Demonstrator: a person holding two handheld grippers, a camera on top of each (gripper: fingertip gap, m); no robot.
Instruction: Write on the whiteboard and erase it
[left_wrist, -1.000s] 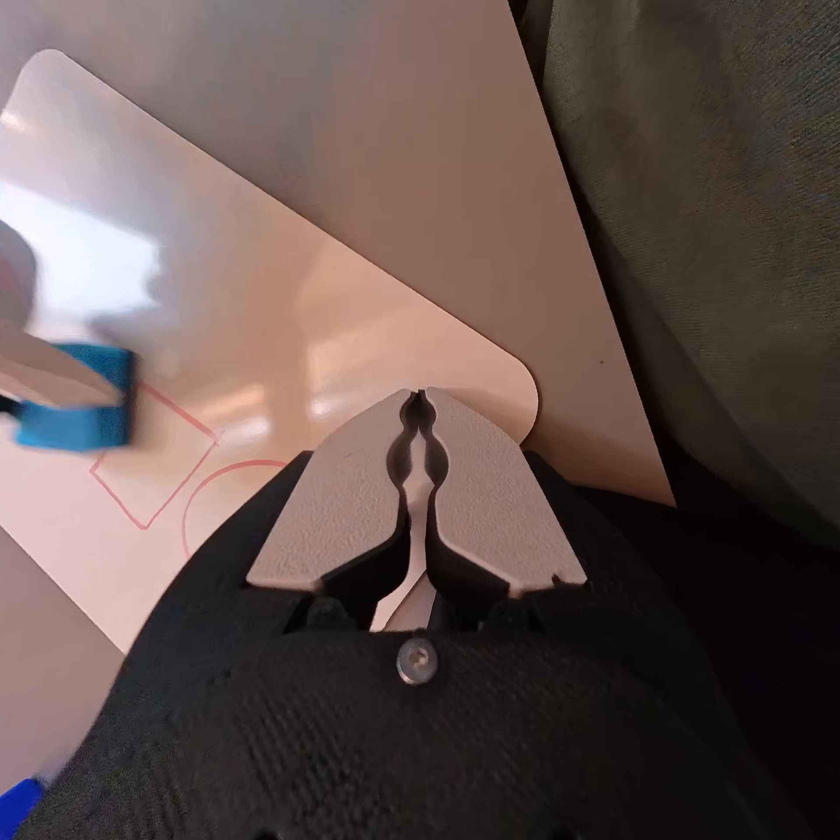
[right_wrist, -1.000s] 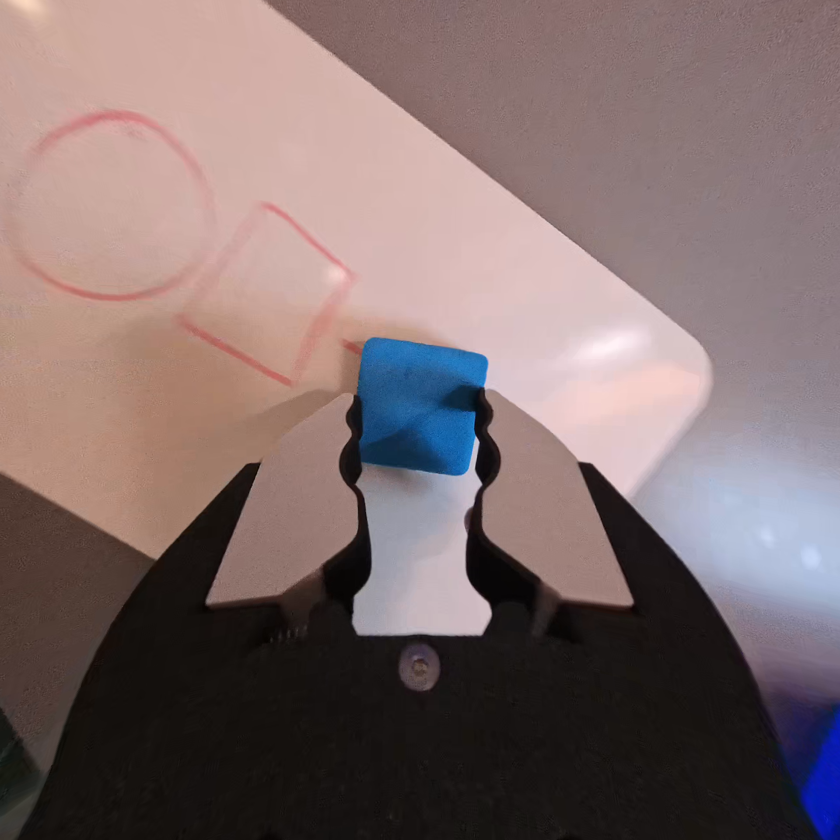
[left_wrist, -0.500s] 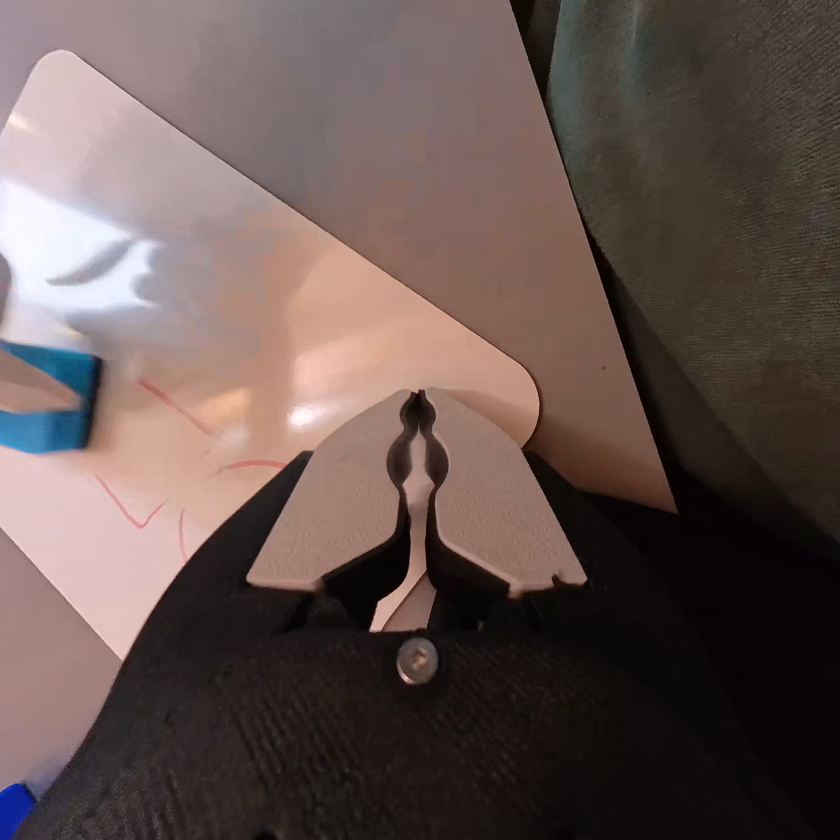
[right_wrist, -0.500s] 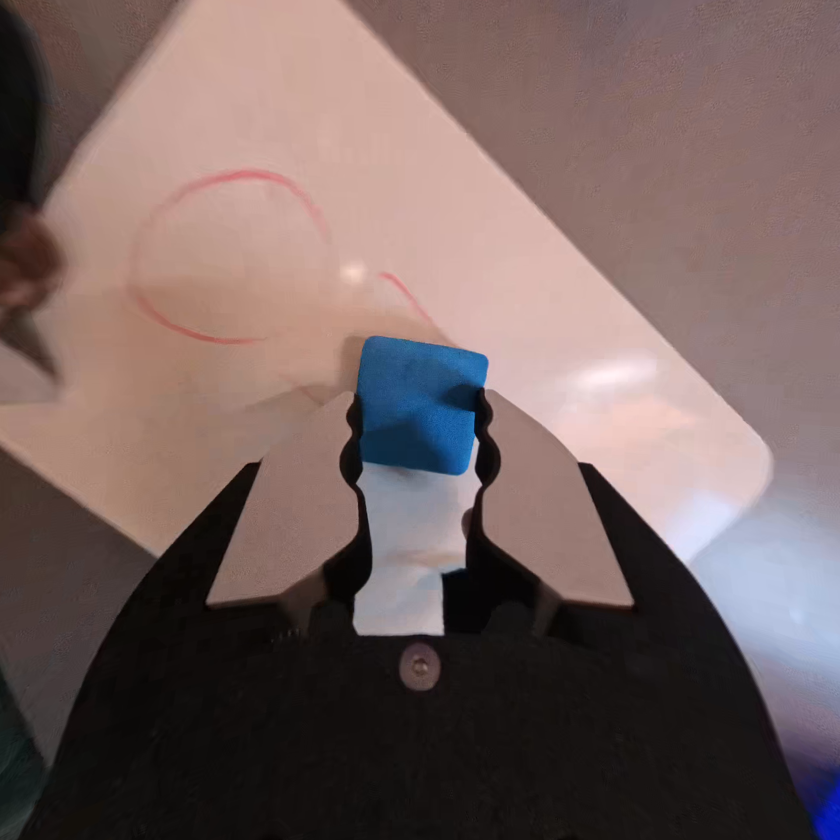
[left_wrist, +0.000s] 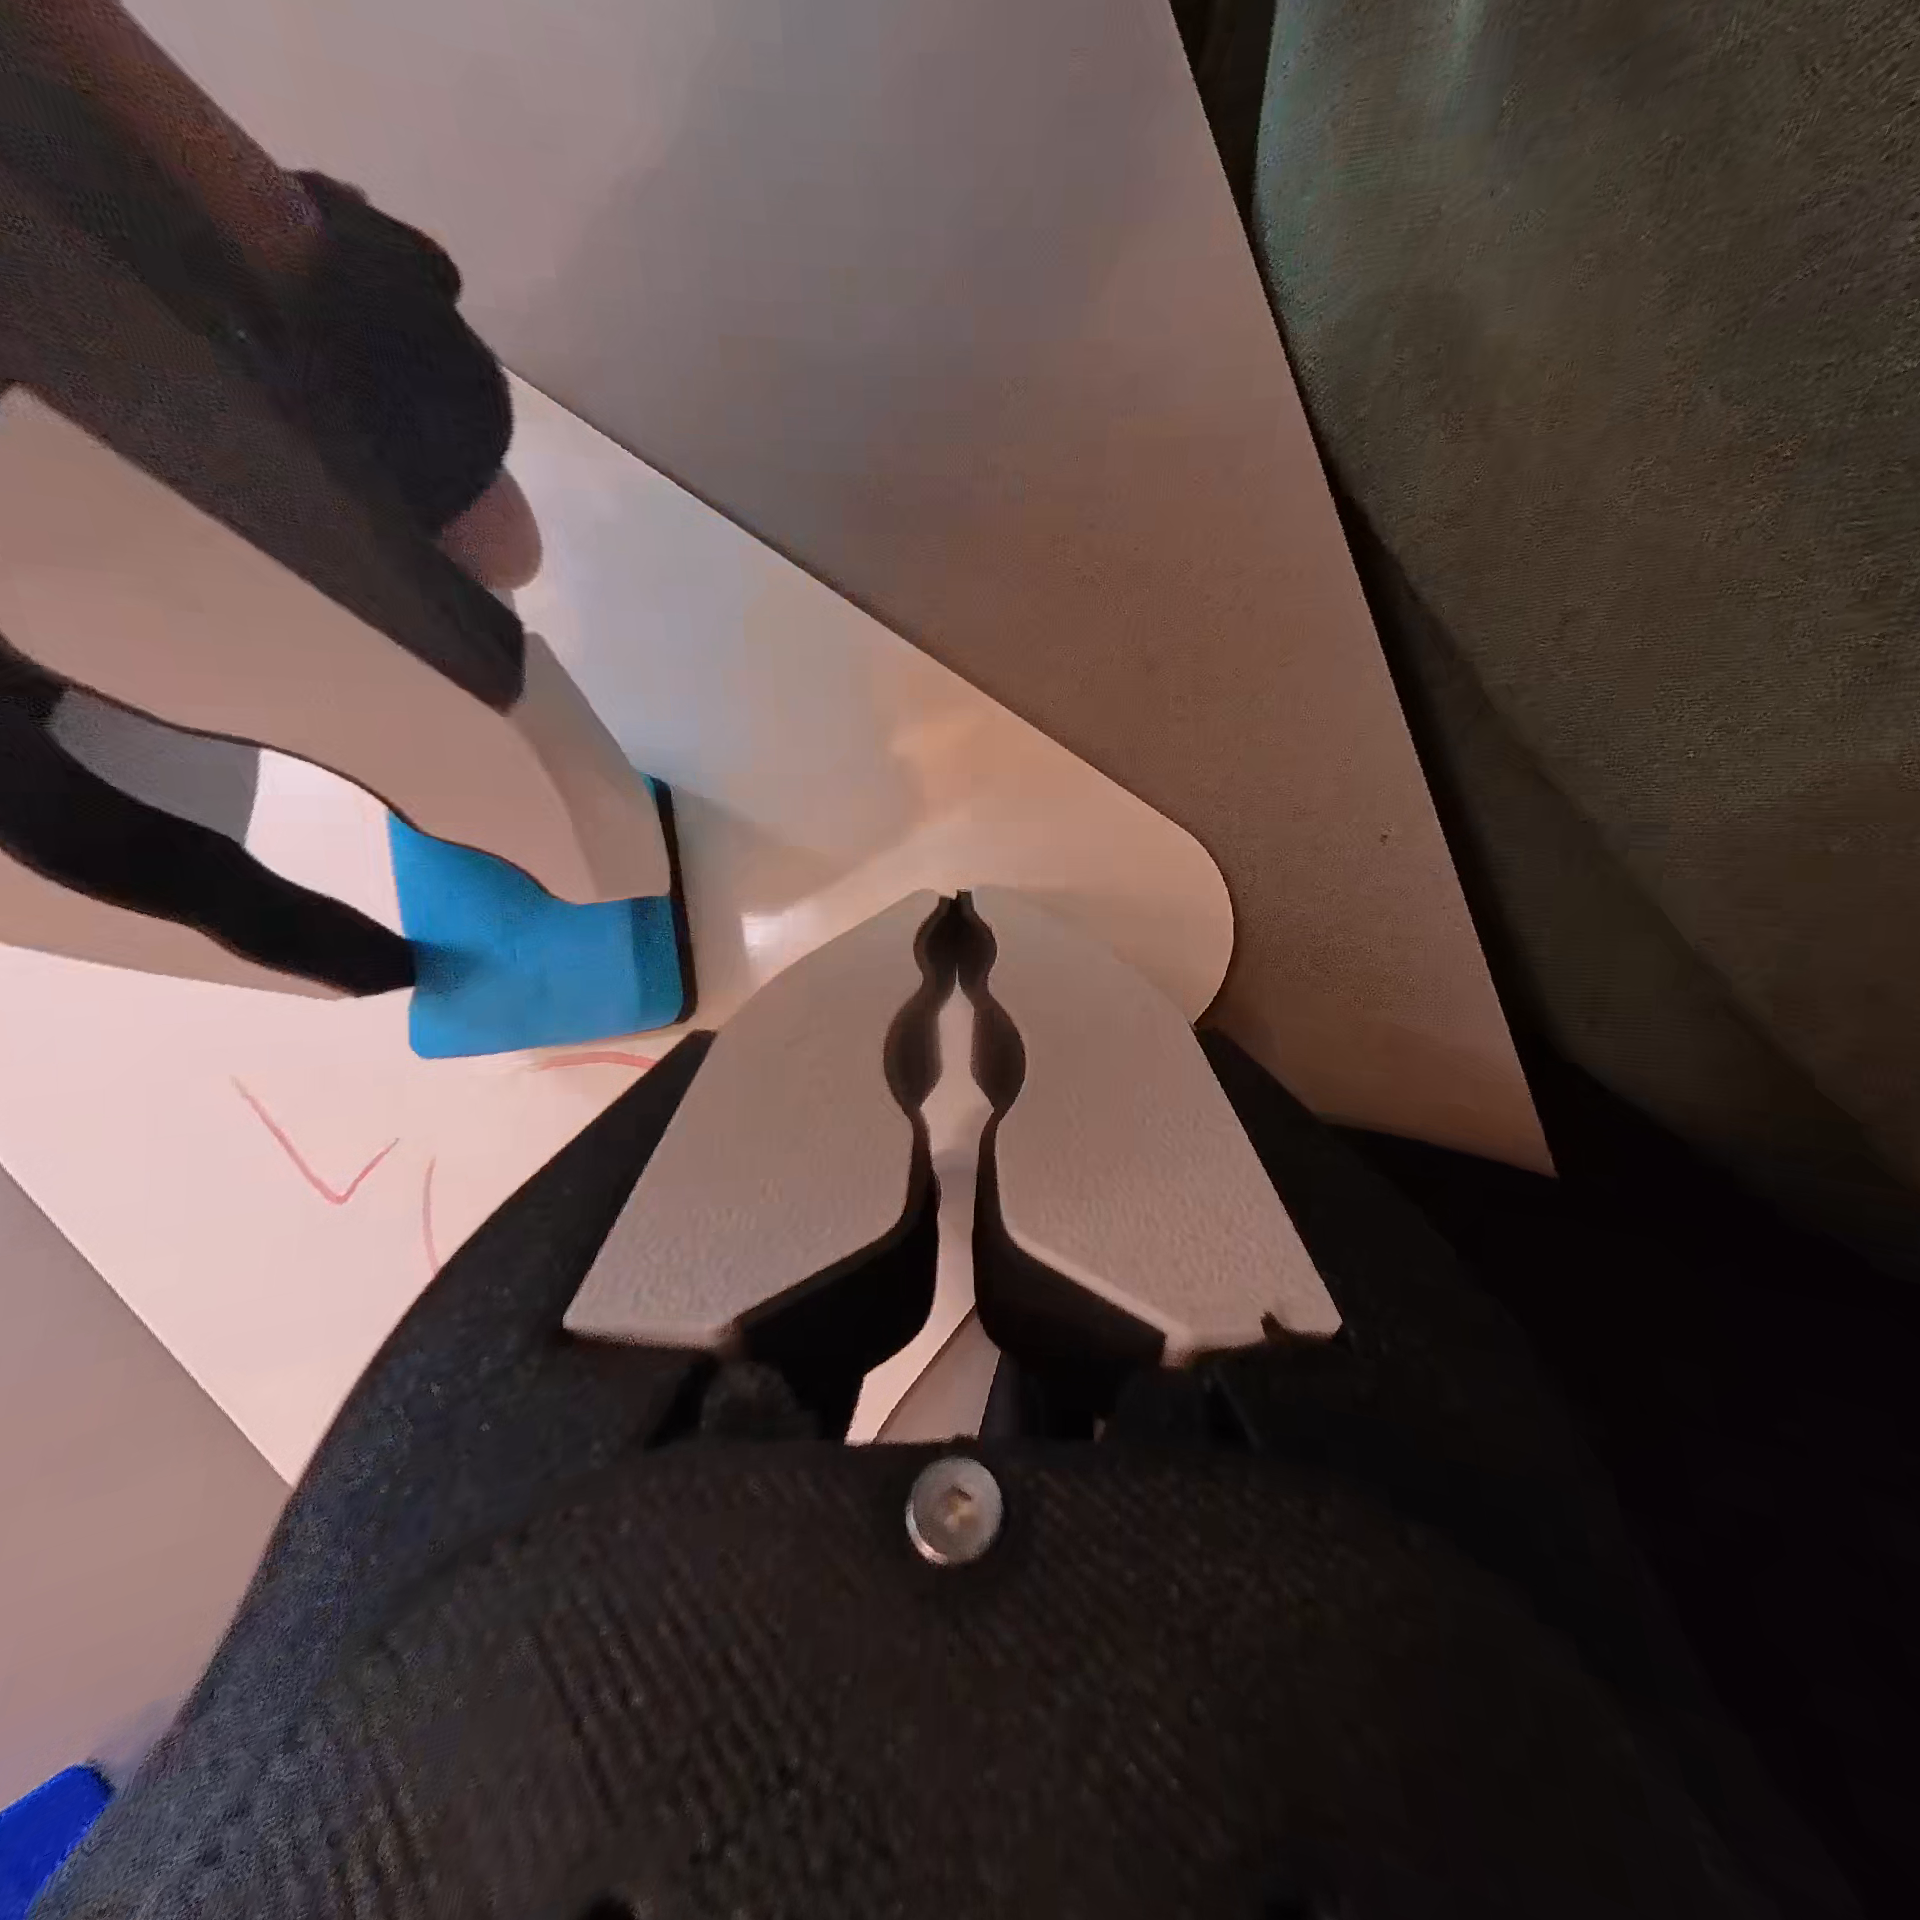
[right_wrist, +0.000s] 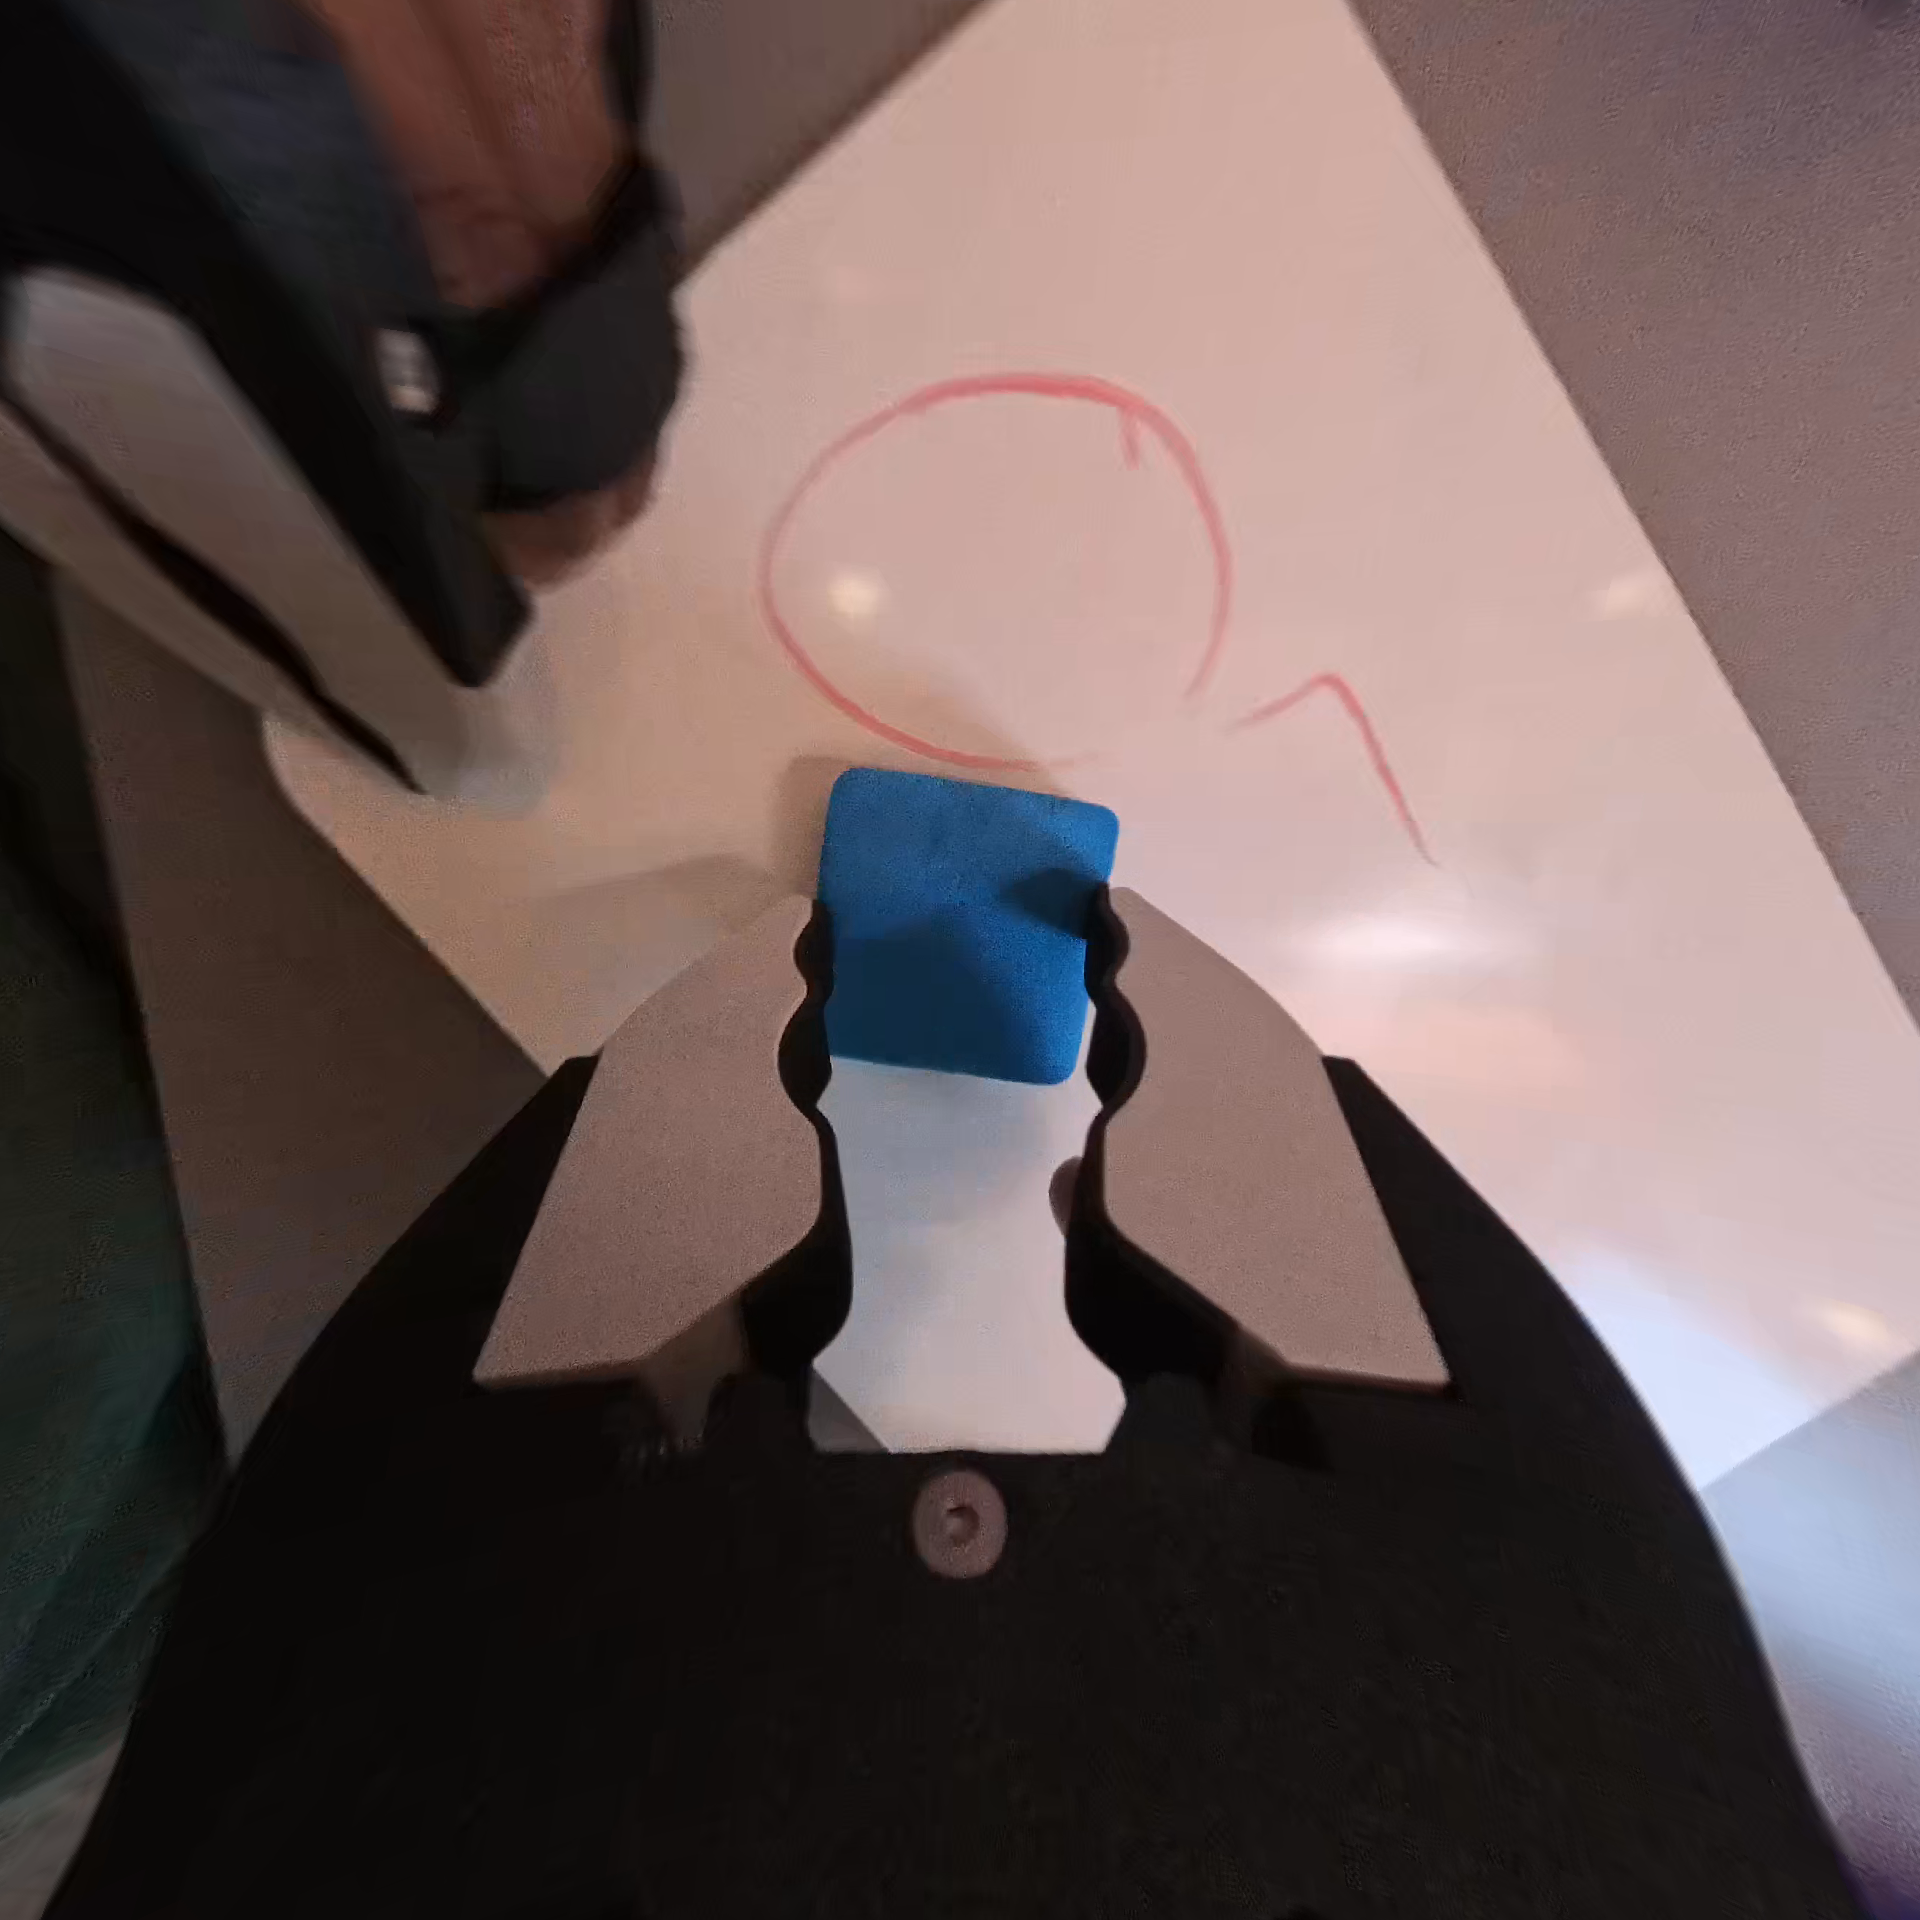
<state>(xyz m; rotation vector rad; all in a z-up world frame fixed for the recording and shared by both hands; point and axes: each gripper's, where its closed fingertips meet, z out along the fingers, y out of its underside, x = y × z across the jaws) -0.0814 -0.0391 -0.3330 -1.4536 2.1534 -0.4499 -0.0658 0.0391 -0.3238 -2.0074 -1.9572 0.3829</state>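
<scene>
A: Where's the blue eraser (right_wrist: 961, 940)?
B: Pinched in the right hand-held gripper (right_wrist: 961, 935), flat on the whiteboard (right_wrist: 1403, 987) beside the red circle (right_wrist: 992, 566).
A: And the left hand-held gripper (left_wrist: 958, 914)?
B: Pressed together, empty, over the whiteboard's corner on the desk (left_wrist: 935, 312).

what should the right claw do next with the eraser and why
Probably sweep the blue eraser, clamped in the right claw, forward across the red circle. That circle is nearly whole and only a red corner stroke of the other shape remains on the whiteboard.
</scene>
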